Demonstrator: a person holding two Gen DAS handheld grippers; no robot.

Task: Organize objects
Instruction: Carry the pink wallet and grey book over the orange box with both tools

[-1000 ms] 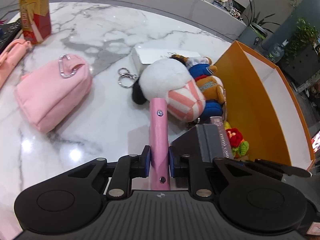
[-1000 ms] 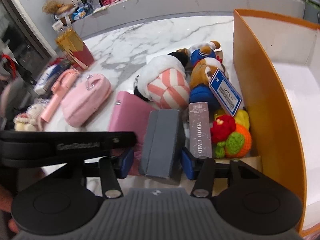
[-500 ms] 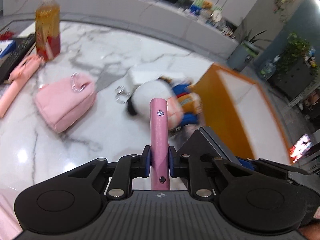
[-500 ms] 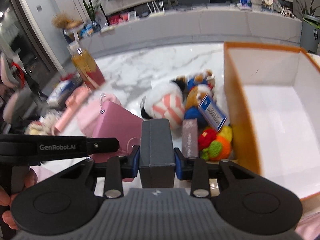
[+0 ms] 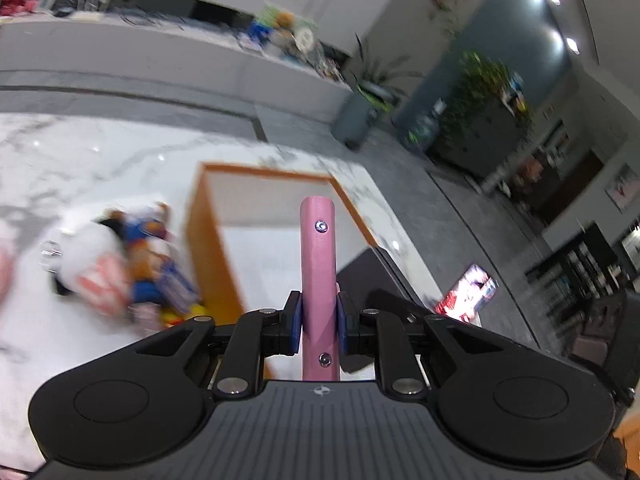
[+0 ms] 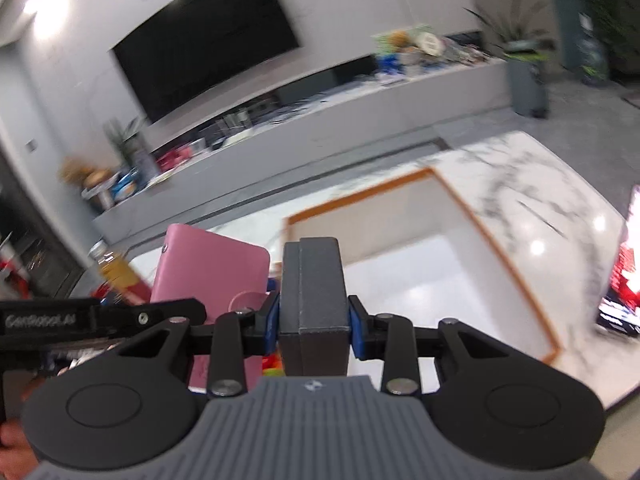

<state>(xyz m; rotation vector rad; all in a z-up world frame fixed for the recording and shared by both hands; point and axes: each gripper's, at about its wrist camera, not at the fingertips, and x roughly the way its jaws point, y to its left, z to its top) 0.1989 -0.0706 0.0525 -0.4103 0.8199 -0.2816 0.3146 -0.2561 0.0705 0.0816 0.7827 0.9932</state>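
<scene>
- Left wrist view: my left gripper (image 5: 319,322) is clamped on a pink case (image 5: 318,280), held edge-on and sticking up between the pads.
- Beyond it sits the orange box (image 5: 208,248), its white inside bare as far as I can see.
- Left of the box, blurred plush toys (image 5: 120,264) lie in a heap on the marble table (image 5: 80,152), touching or just beside the box wall; these are not yet put away.
- Right wrist view: my right gripper (image 6: 314,316) is closed on a grey box (image 6: 313,292), upright between the pads.
- The pink case (image 6: 208,268) shows just left of it, in my other gripper.
- The orange box (image 6: 500,236) lies ahead and below, open and looking empty.
- My judgement: two items are lifted and heading for the box; nothing is in yet, so most of the sorting is left.
</scene>
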